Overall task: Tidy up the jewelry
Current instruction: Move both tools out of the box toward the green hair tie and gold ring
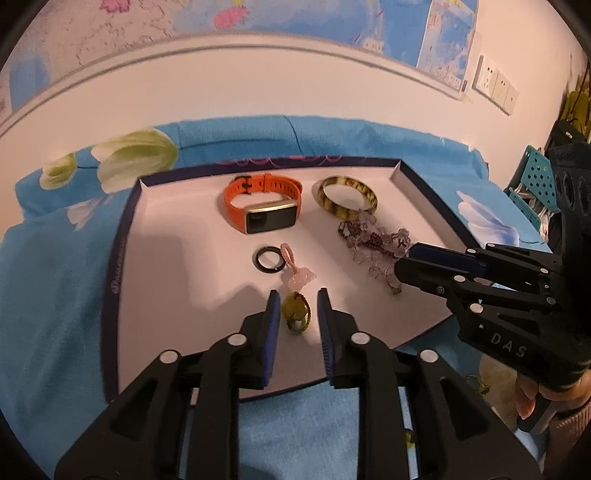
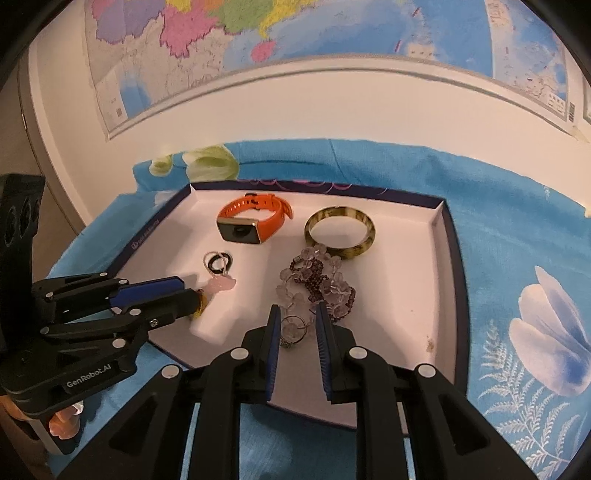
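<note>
A blue cloth printed with pale flowers and white fern sprigs is lying spread over the surface, reaching back to the wall. A cream wall is rising behind it, and a large coloured map is hanging across its upper part, pink, yellow and green regions showing against blue sea. A white socket plate is sitting on the wall at the right of the left wrist view, and a teal perforated panel is standing below it

trays: 1 | watches: 1 | bangles: 1 | black rings: 1 | beaded strands: 1 | pendants: 2
</note>
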{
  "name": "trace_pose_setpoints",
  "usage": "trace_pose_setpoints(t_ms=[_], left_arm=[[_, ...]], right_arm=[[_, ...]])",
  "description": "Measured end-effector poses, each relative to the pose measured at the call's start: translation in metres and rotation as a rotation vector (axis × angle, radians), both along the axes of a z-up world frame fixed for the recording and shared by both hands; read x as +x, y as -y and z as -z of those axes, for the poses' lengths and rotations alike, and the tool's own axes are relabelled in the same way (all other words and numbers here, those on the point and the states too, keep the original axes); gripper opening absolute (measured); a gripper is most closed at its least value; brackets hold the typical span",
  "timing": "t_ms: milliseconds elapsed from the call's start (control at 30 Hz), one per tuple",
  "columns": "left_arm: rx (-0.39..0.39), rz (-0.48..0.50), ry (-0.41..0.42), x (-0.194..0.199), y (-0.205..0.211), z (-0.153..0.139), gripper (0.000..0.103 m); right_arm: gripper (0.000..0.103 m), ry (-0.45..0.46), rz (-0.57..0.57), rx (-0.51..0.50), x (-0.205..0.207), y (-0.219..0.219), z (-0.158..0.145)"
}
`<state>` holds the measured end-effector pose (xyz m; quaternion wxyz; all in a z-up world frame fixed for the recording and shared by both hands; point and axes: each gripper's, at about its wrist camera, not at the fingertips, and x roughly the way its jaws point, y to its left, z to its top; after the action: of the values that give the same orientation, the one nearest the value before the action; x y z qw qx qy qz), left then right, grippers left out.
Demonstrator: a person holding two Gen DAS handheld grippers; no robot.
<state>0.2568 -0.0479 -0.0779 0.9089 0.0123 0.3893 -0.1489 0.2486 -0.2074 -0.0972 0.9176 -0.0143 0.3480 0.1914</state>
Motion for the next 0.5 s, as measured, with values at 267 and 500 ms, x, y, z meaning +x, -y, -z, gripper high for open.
trace_pose_setpoints(t_ms=[267, 500], left_arm=[[-0.043, 0.055, 0.102, -0.046, -0.012, -0.028, 0.039], [-0.054, 0.132, 0.105, -0.086, -0.013, -0.025, 0.044]], right_arm=[[0.027, 0.042, -0.027, 0.049, -0.037, 0.02, -0.018], [0.03, 0.002, -0.041, 0.046, -0.077, 0.035, -0.005]])
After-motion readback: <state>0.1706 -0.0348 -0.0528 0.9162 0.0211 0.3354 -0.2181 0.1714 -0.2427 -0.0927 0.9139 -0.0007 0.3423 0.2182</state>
